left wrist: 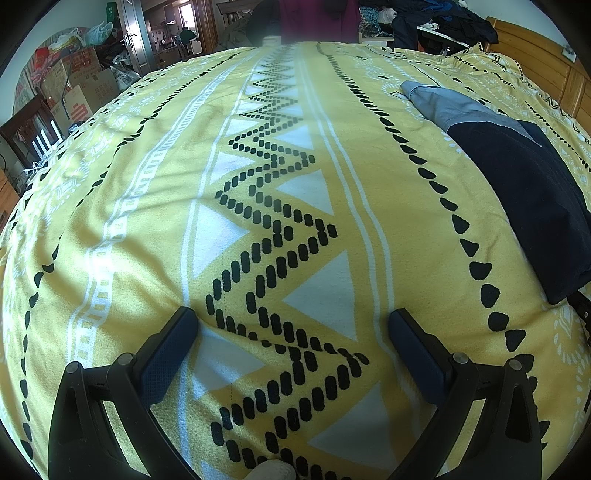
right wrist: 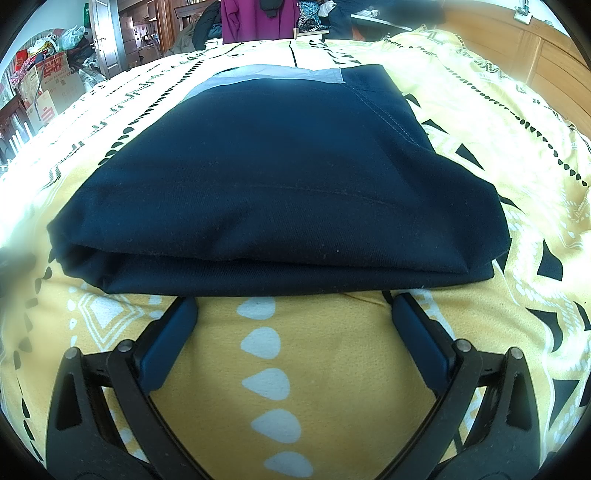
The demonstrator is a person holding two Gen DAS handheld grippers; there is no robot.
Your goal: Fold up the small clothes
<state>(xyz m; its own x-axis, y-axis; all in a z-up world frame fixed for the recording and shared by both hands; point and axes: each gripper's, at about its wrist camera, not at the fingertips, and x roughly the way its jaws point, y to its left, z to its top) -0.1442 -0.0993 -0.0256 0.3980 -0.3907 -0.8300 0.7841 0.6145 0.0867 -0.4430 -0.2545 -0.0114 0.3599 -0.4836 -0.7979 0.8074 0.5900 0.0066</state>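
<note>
A dark navy garment with a light grey-blue band lies folded flat on the yellow patterned bedspread, its folded edge facing me. My right gripper stands open just in front of that edge, with its fingertips almost touching the cloth and nothing between them. In the left wrist view the same garment lies at the right side of the bedspread. My left gripper is open over bare bedspread, well to the left of the garment, holding nothing.
A wooden headboard runs along the right of the bed. A pile of dark clothes and a purple garment lie beyond the far edge. Cardboard boxes and bags stand at the left by a doorway.
</note>
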